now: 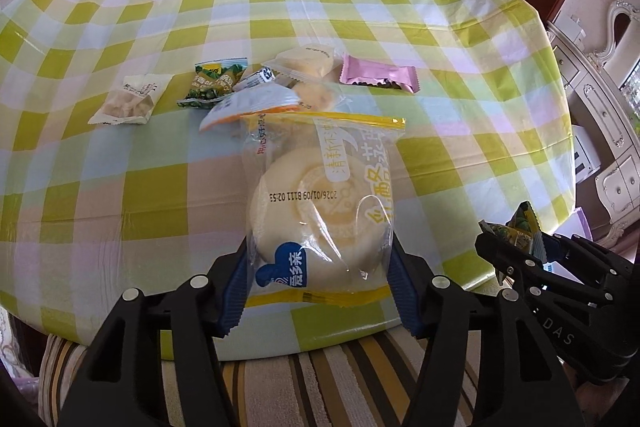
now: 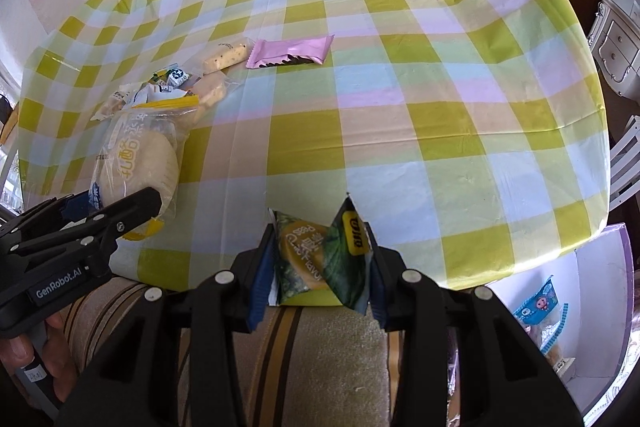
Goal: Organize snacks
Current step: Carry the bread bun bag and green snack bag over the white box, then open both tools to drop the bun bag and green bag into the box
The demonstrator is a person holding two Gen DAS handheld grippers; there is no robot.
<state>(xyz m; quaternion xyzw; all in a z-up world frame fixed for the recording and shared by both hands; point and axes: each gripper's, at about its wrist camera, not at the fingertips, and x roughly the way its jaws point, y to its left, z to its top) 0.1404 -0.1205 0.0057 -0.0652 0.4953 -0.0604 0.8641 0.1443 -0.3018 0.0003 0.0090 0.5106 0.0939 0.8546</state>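
Note:
My left gripper (image 1: pixel 318 285) is shut on a clear pack with a round pale steamed cake (image 1: pixel 320 215), held over the table's near edge; it also shows in the right wrist view (image 2: pixel 140 163). My right gripper (image 2: pixel 320 267) is shut on a green pea snack packet (image 2: pixel 320 259), seen at the lower right of the left wrist view (image 1: pixel 516 231). On the checked tablecloth (image 1: pixel 440 155) lie a pink wrapper (image 1: pixel 380 77), a green pea packet (image 1: pixel 210 85), a white cracker pack (image 1: pixel 128 99) and several small cake packs (image 1: pixel 308 63).
A striped cushioned seat (image 1: pixel 320 363) lies below the table's near edge. A purple-rimmed box (image 2: pixel 592 291) at the lower right holds a blue snack packet (image 2: pixel 540 303). White cabinets (image 1: pixel 608 131) stand at the right.

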